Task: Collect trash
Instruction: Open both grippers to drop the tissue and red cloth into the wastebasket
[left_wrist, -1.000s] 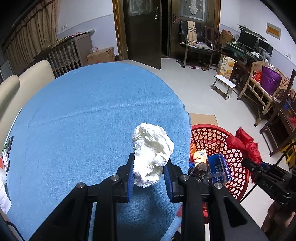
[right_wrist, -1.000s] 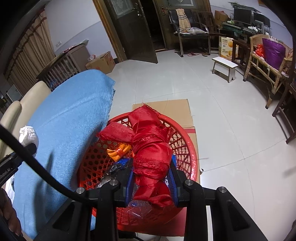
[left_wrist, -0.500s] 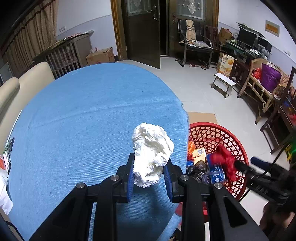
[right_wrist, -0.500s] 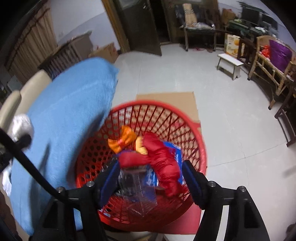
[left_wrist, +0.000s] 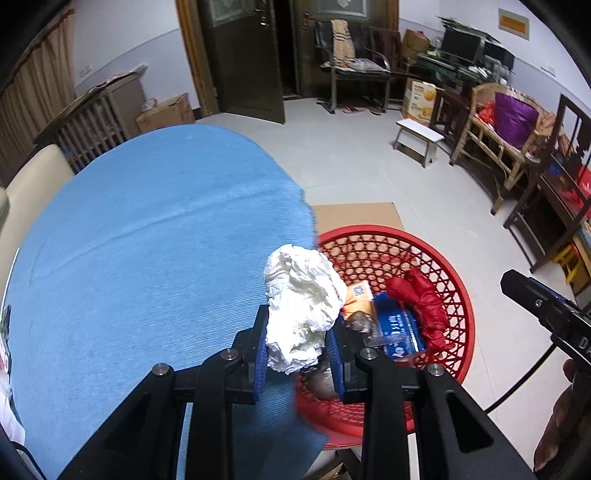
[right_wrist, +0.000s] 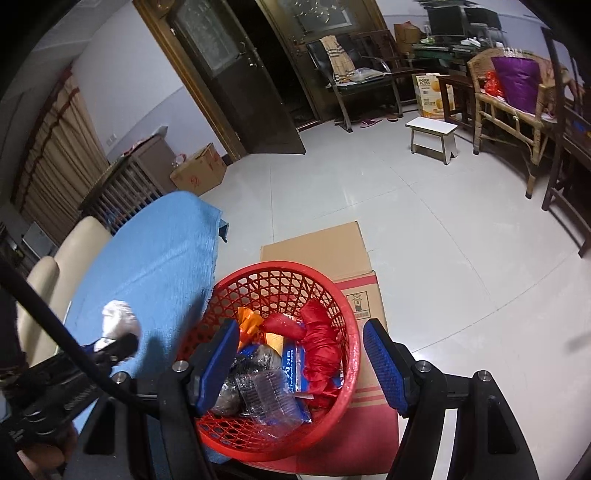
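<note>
Pinching a crumpled white tissue (left_wrist: 301, 306) between the left gripper (left_wrist: 298, 354) pads, at the blue table (left_wrist: 147, 258) edge beside the red basket (right_wrist: 347, 354); hovering right gripper (right_wrist: 301, 363) spread wide, holding nothing, above basket.

Dim indoor light, fisheye-warped edges, slight blur

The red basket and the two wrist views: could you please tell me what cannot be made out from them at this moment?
- Red basket, left wrist view: its near-left rim is hidden behind the left tongs and the white crumpled paper they grip.
- Basket bottom, right wrist view: covered by the red cloth, blue packet and clear plastic container.
- Right tongs, left wrist view: only their body's edge shows at the frame's right.
- Packet print: too small to read.
</note>
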